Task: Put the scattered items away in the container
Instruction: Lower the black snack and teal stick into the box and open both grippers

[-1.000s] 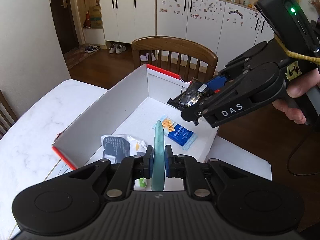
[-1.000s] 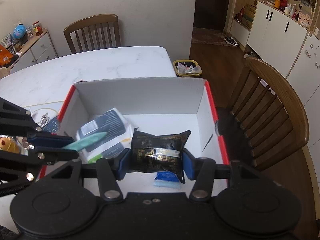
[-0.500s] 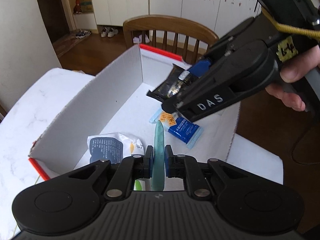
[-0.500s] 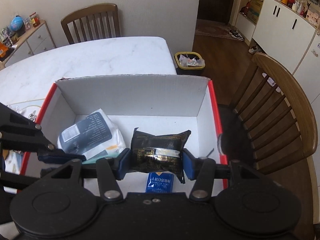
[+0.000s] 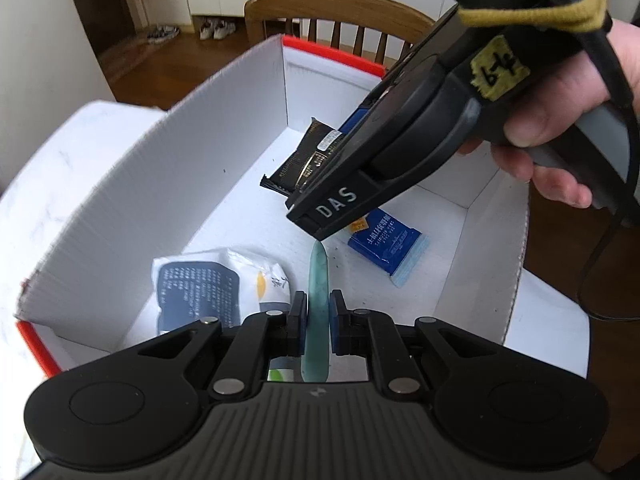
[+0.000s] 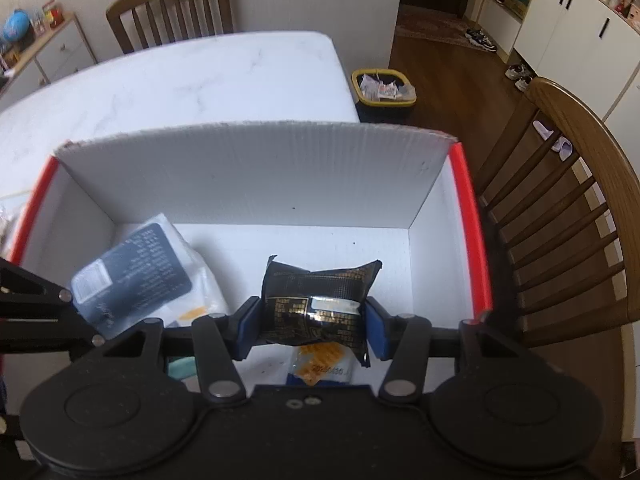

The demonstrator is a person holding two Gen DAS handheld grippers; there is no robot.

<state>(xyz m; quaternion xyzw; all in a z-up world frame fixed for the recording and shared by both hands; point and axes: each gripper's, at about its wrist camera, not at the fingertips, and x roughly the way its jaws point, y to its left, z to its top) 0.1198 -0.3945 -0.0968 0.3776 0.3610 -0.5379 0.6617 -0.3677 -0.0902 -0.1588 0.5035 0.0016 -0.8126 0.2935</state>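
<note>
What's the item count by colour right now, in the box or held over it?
Black: 1, black packet held by the right gripper
Green: 1, flat green piece in the left gripper
Blue: 1, blue packet on the floor of the box
White and navy: 1, white pouch on the box floor
Total: 4

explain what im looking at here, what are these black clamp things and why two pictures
These are two hand-held grippers, each with a camera looking along its fingers, so you get one picture per gripper. A person's hand holds the right one. In the left camera's picture, the left gripper pinches a thin green stick. In the right camera's picture, the right gripper clamps a black packet. Both hang over a white box with red edges on a white table. In the box lie a white pouch and a blue packet.
</note>
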